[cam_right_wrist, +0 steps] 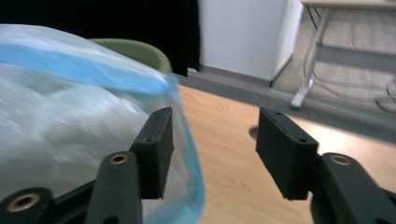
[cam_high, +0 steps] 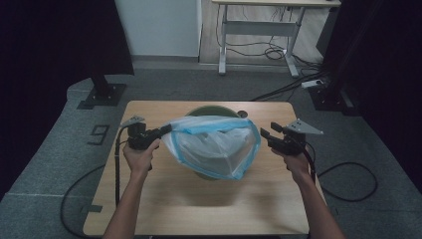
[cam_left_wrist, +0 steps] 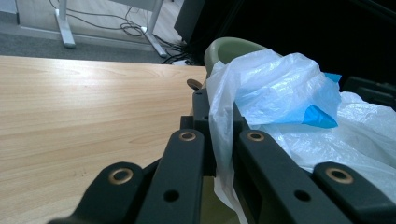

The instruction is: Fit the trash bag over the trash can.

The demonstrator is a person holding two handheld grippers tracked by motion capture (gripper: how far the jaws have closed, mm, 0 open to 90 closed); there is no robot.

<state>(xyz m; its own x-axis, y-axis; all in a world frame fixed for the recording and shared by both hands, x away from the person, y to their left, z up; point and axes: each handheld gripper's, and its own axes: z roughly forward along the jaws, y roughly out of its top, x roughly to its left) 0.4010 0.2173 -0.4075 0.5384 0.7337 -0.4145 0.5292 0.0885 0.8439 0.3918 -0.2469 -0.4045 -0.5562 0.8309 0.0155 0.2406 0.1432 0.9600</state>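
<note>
- Nearest the person, both forearms reach in over the pale wooden bench (cam_high: 164, 199), one hand-held black gripper in each hand, held level on either side of the work.
- The left gripper (cam_high: 166, 130) has its fingers (cam_left_wrist: 187, 154) clamped together on a bunched fold of the thin translucent white plastic bag with a blue band round its mouth (cam_high: 219, 144); the film rises straight out from between them, so this hand looks to be anchoring that side of the rim while the other side is worked.
- The right gripper (cam_high: 264, 133) has its fingers (cam_right_wrist: 156, 140) standing apart with nothing pressed between them. The bag's blue edge curves just in front of and beside the finger nearer the bag; bare bench shows through the gap. I judge this side to be let go or being re-gripped.
- Between the two sets of fingers the bag is stretched wide open and draped over the round olive-green bin (cam_high: 211, 110) standing mid-bench, whose rim peeks out just beyond the bag's far edge. It reads as a liner being spread over the bin mouth.
- Beyond the fingers, a small dark round hole (cam_high: 242, 114) marks the bench past the bin.
- Farther off, grey carpet (cam_high: 50, 149) with trailing cables, and a white-framed desk (cam_high: 259, 30).
</note>
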